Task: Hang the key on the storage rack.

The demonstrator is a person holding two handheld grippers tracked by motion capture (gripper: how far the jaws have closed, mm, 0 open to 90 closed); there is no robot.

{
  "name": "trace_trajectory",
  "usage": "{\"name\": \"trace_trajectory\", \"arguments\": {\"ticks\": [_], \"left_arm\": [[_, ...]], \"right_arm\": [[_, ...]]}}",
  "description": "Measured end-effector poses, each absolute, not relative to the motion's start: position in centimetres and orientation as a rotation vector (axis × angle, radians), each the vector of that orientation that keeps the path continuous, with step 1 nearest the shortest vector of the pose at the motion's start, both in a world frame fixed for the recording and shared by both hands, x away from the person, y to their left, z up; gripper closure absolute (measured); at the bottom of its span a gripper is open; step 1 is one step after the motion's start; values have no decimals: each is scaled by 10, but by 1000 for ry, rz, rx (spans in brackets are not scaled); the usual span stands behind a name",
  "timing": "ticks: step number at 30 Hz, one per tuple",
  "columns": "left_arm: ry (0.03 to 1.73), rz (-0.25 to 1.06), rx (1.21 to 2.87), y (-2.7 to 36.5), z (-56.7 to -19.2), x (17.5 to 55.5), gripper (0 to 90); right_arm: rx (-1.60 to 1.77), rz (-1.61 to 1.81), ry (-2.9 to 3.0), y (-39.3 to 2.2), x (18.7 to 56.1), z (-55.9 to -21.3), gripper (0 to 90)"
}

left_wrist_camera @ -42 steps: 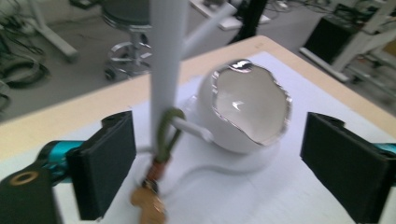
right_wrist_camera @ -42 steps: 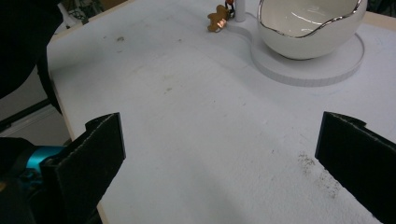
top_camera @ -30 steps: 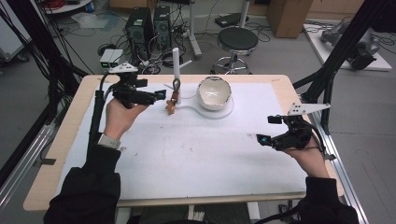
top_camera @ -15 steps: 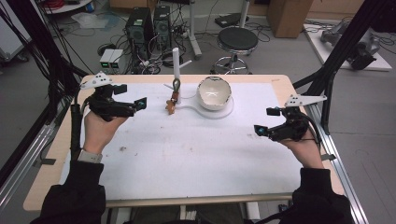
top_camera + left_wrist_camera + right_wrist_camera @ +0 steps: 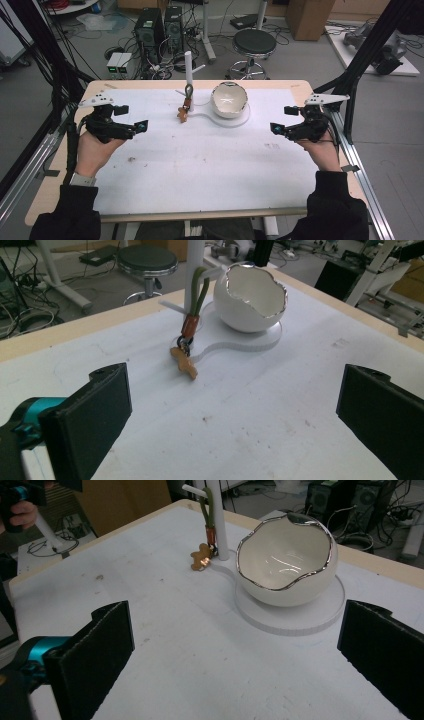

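- Even, bright overhead light falls on the white worktop (image 5: pixel 210 165); shadows are soft and faint.
- Glare streaks the bowl (image 5: pixel 285 560) inside, toward 12 o'clock.
- The high view is soft and grainy.
- Near black jaws in both gripper views look slightly blurred.

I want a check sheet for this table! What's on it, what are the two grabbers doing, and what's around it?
Surface: white table top with a wooden edge, a few small dark marks.
Job's things: keychain with a green loop hung on a white post, its gingerbread charm lying on the table; white egg-shaped bowl with a silver jagged rim on a flat white stand.
Clutter: nothing seen.
Grippers: left gripper open, holding nothing, off to the left; right gripper open, holding nothing, off to the right.
Cables: a black cable trails from each gripper.
Surroundings: stool, computer towers, floor wires, black frame poles.
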State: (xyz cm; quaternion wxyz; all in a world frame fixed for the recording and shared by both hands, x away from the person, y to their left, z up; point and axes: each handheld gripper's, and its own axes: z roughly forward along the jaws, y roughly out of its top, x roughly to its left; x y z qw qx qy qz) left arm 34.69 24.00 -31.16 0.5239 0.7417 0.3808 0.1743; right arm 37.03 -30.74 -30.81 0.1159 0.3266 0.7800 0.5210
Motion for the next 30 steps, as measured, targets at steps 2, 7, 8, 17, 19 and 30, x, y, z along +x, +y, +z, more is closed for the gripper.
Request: {"name": "trace_trajectory", "arguments": {"ticks": [2,7,8,17,19,30], "left_arm": [[927,417,1784,243,-315,346,17],[952,407,1779,253,-323,343,17],[956,402,1773,254,-324,342,17],[973,414,1772,262,-326,338,17],[974,416,1773,262,-327,339,17],[966,361,1731,262,-325,344,17]], "right_arm": [[966,1520,2286,-307,372,-309,8],[986,1596,2227,-308,375,-302,8],[982,1610,2214,-308,375,-301,8],[987,1603,2218,-308,375,-299,8],[979,1592,2219,-307,374,-299,8],[965,1551,2232,-307,364,-302,8]]}}
